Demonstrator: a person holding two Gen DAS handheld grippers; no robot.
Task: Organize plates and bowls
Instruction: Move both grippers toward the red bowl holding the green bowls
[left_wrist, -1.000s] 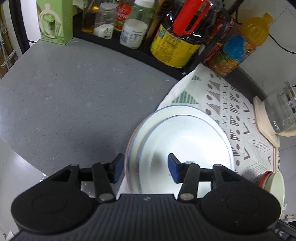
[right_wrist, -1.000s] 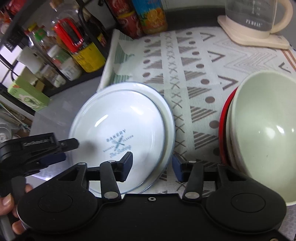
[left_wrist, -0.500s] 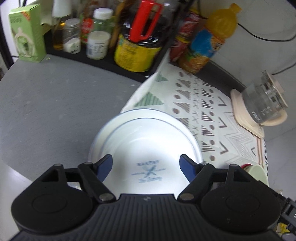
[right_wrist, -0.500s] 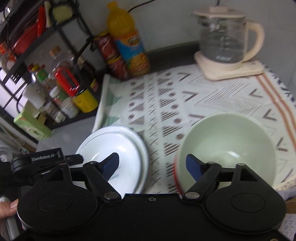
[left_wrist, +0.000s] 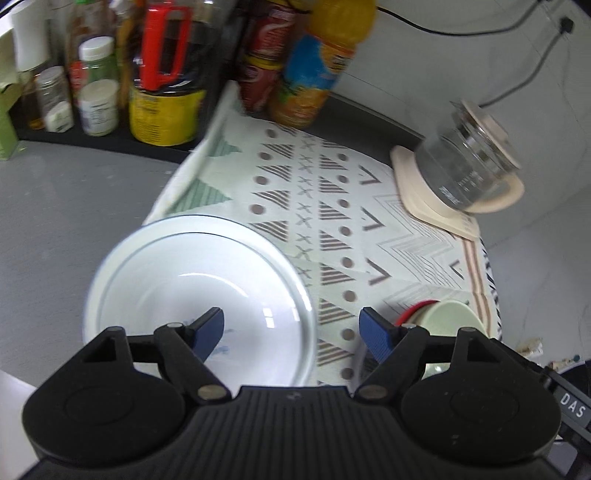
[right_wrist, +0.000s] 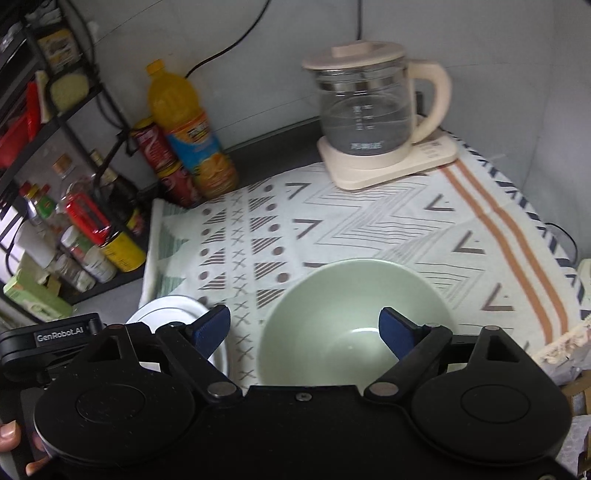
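A stack of white plates (left_wrist: 199, 280) lies at the left edge of the patterned cloth (left_wrist: 332, 206); the top one has a blue print. My left gripper (left_wrist: 291, 326) hangs above the plates' right side, open, with nothing between its blue pads. A pale green bowl (right_wrist: 354, 321) sits on the cloth, stacked on a red-rimmed one (left_wrist: 417, 308). My right gripper (right_wrist: 306, 332) hovers over the bowl's near left rim; its jaws are opening and hold nothing. The white plates (right_wrist: 173, 310) show at its left, partly hidden behind the finger.
A glass kettle (right_wrist: 365, 114) on a cream base stands at the cloth's far right. An orange juice bottle (right_wrist: 188, 133) and red cans (right_wrist: 162, 166) stand at the back. A black rack with jars and an oil bottle (left_wrist: 162, 74) lines the left.
Both grippers let go of the top white plate, opened wide and drew back and up. The right wrist view swung from the plates to the green bowl.
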